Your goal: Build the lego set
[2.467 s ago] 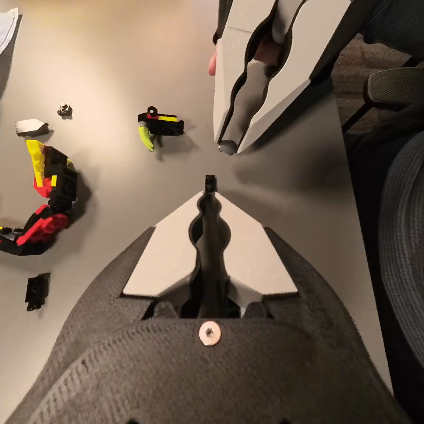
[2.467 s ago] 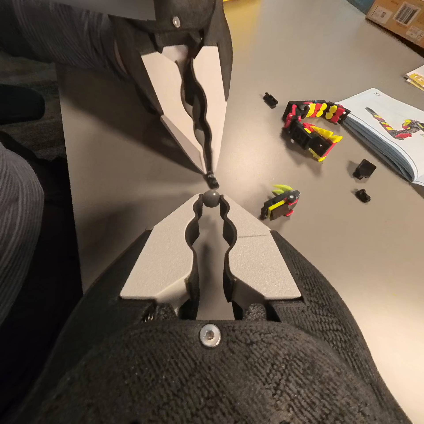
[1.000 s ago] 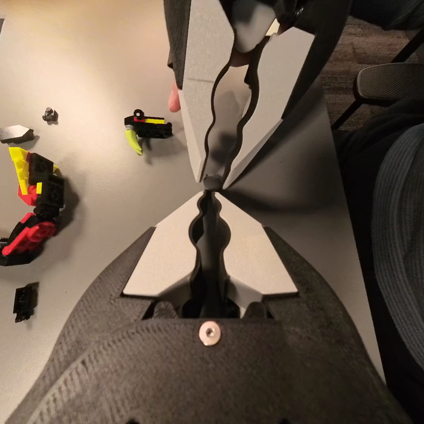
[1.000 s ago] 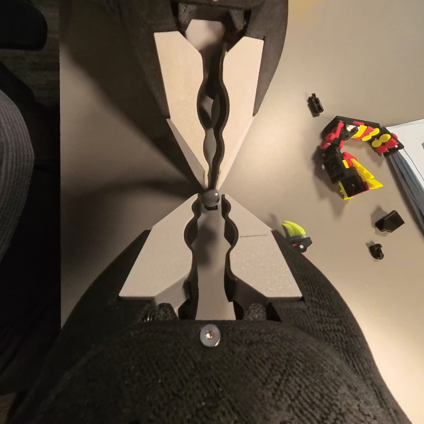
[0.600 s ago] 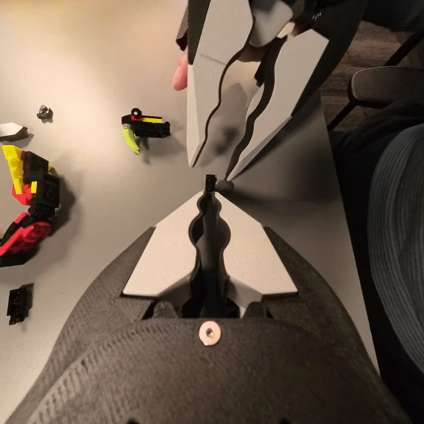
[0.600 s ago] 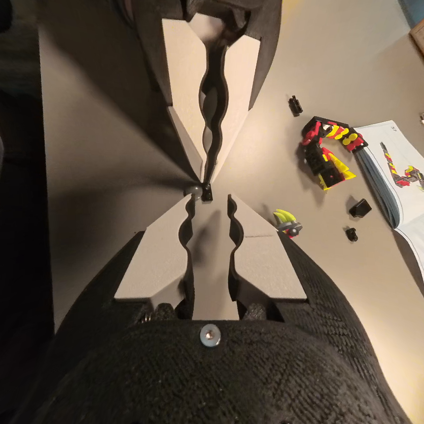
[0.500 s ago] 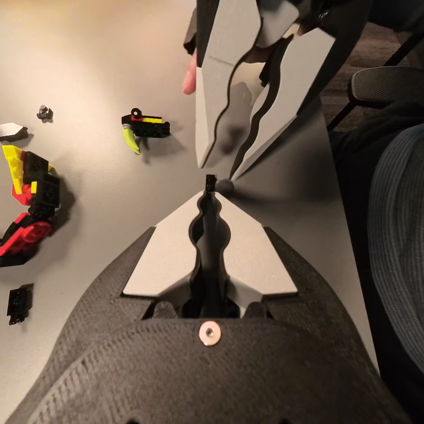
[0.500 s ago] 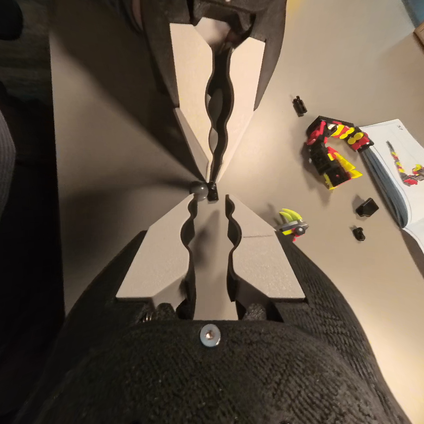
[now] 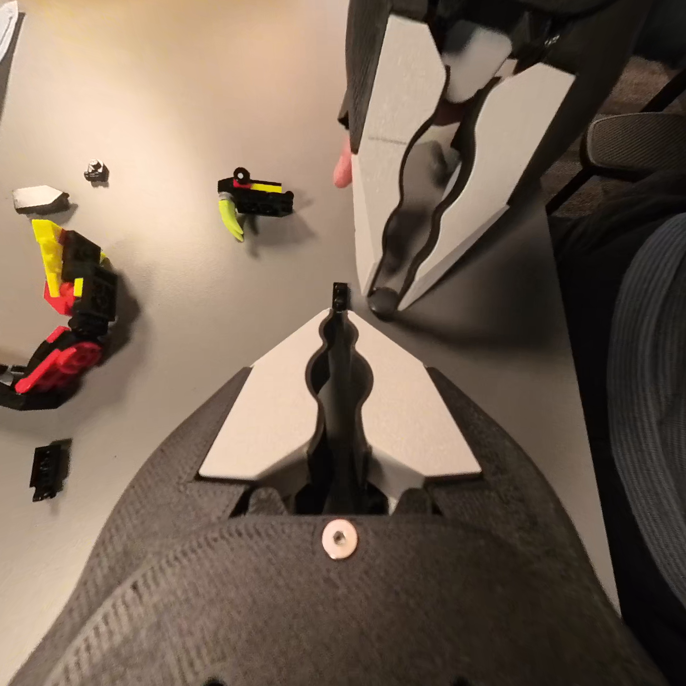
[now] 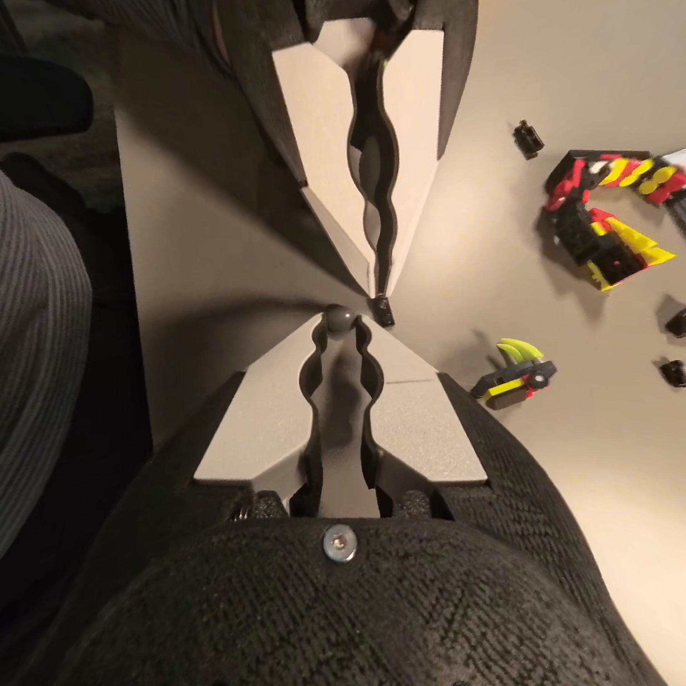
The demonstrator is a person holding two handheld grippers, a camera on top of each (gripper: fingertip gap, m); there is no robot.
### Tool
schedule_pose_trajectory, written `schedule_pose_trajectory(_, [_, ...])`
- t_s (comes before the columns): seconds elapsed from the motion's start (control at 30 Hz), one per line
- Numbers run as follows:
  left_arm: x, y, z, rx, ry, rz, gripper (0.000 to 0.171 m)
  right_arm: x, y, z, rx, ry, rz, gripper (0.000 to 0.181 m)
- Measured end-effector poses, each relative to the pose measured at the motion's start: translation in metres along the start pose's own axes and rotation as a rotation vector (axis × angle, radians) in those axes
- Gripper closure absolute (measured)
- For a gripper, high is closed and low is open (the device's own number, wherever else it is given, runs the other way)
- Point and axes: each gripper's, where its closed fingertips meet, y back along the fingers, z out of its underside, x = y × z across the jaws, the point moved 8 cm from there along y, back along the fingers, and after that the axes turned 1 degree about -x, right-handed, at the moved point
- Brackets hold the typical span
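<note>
Left wrist view: our left gripper (image 9: 340,310) pinches black peg (image 9: 340,296), long axis pointing straight ahead; right gripper (image 10: 339,322) clamps grey ball (image 10: 339,316) just beside.

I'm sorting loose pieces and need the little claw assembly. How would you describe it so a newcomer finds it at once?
On the grey tabletop, look between the long red, yellow and black curved lego assembly and the two tongs. The small black block with a yellow stripe lies there alone. Only it carries curved lime-green claws.
</note>
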Motion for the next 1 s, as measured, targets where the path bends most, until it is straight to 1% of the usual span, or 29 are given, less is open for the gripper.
schedule_pose_trajectory(0.13, [0.0016, 0.0, 0.0002, -0.003, -0.016, 0.013, 0.17, 0.0093, 0.0038, -0.005, 0.067, 0.016, 0.103, 0.168])
schedule_pose_trajectory(0.2, [0.0023, 0.0, 0.0001, -0.004, -0.023, 0.016, 0.17, 0.0107, 0.0001, -0.0029, 0.055, 0.036, 0.125, 0.168])
schedule_pose_trajectory(0.57, [0.0018, 0.0001, 0.0002, -0.002, -0.014, 0.024, 0.17, 0.0112, -0.0024, -0.0032, 0.048, 0.035, 0.089, 0.166])
schedule_pose_trajectory(0.67, [0.0018, 0.0001, 0.0002, -0.002, -0.013, 0.024, 0.17, 0.0112, -0.0028, -0.0034, 0.052, 0.04, 0.089, 0.162])
schedule_pose_trajectory(1.0, [0.0017, 0.0, 0.0002, -0.002, -0.01, 0.026, 0.17, 0.0106, -0.0026, -0.002, 0.049, 0.056, 0.095, 0.161])
